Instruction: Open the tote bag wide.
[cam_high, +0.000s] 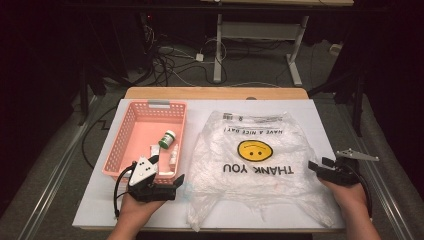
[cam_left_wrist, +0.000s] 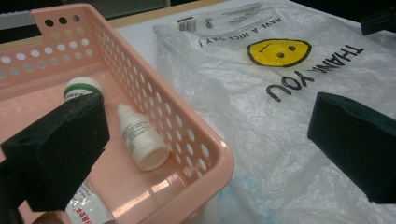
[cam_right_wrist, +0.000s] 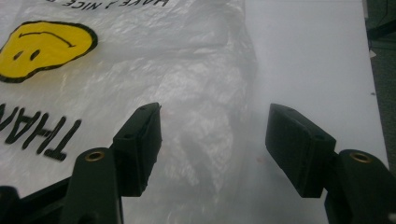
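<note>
Both forearms enter the high view from the near edge of the desk (cam_high: 320, 112). From there, the left gripper (cam_high: 170, 182) hovers at the near right corner of the pink basket (cam_high: 119, 150), its jaws spread and empty, beside the bag's left edge. The right gripper (cam_high: 320, 167) sits at the right edge of the clear plastic bag (cam_high: 250, 170), which lies flat across the middle of the desk with its handles toward the near edge. Inside the basket lie a green-capped jar (cam_high: 168, 139) and a small white bottle (cam_high: 173, 156).

Seen from the left gripper view, the jaws stand wide apart over the basket's corner and the bag; nothing is between them.

Seen from the right gripper view, the right gripper's (cam_right_wrist: 212, 144) jaws are part-way apart and straddle the crumpled edge of the bag (cam_right_wrist: 196, 93), with no pad pressing on film yet. To do this well, I judge the jaws should sink until one layer of film lies between the pads, then pinch only that top layer, so the mouth can be lifted open while the left side is held.
</note>
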